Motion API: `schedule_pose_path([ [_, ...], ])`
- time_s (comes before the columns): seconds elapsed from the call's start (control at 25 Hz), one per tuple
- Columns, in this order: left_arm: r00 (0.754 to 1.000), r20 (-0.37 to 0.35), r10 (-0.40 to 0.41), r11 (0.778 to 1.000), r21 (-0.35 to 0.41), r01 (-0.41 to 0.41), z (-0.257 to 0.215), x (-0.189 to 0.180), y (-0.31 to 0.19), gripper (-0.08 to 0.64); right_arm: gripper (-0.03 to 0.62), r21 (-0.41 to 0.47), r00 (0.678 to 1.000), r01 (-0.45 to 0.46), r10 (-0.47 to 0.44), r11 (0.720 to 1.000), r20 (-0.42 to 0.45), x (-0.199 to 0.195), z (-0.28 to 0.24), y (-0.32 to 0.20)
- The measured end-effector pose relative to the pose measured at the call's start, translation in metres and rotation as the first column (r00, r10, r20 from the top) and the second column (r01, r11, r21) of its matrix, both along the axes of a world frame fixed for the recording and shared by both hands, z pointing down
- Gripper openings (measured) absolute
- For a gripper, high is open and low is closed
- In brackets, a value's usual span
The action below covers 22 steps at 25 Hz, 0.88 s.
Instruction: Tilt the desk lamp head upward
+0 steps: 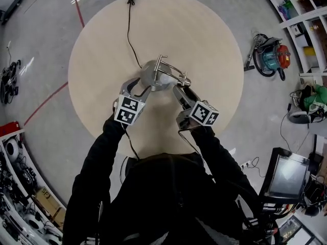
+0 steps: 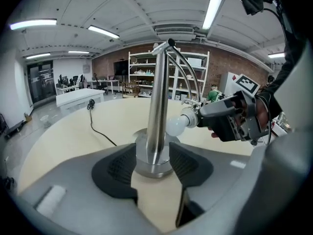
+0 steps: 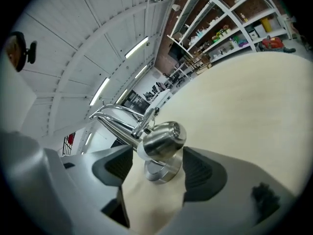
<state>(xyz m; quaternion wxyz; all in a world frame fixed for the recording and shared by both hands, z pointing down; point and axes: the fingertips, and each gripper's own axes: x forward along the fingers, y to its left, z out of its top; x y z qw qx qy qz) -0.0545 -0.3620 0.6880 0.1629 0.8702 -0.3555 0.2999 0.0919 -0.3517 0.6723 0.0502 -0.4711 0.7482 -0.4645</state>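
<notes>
With fingers (image 2: pixel 117 168) open, the left gripper (image 1: pixel 138 88) straddles the stiff steel post (image 2: pixel 157 106) while the right gripper (image 1: pixel 183 93) brackets the slick-looking, rounded lamp head (image 3: pixel 161 138), probably the place to pinch.

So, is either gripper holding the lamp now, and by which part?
Nothing is held. The left gripper stands open around the lamp pole, the right gripper open around the lamp head.

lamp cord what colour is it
The thin lamp cord is black, clearest in the head view.

Round table (image 1: pixel 204 45) bears desk lamp (image 1: pixel 159 75) and cord (image 1: pixel 128 24).
</notes>
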Motion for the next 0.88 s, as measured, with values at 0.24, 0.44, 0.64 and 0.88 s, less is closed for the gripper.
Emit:
schedule_pose_path([
  [0.24, 0.999, 0.029, 0.015, 0.999, -0.036, -0.014, 0.032, 0.016, -0.011, 0.201, 0.311, -0.033, 0.996, -0.045, 0.048, 0.998, 0.078, -0.005, 0.018, -0.012],
  [0.44, 1.000, 0.029, -0.003, 0.997, -0.071, 0.005, 0.043, 0.023, -0.013, 0.201, 0.310, -0.043, 0.989, -0.078, 0.083, 0.996, 0.119, -0.001, 0.018, -0.016],
  [0.64, 0.999, 0.041, -0.017, 0.992, -0.125, 0.022, 0.062, 0.026, -0.009, 0.201, 0.308, -0.044, 0.989, -0.071, 0.076, 0.996, 0.126, 0.000, 0.018, -0.017],
  [0.88, 0.996, 0.026, -0.087, 0.987, -0.132, 0.090, 0.067, 0.027, -0.017, 0.195, 0.307, -0.034, 0.992, -0.084, 0.087, 0.996, 0.090, 0.011, 0.015, -0.020],
])
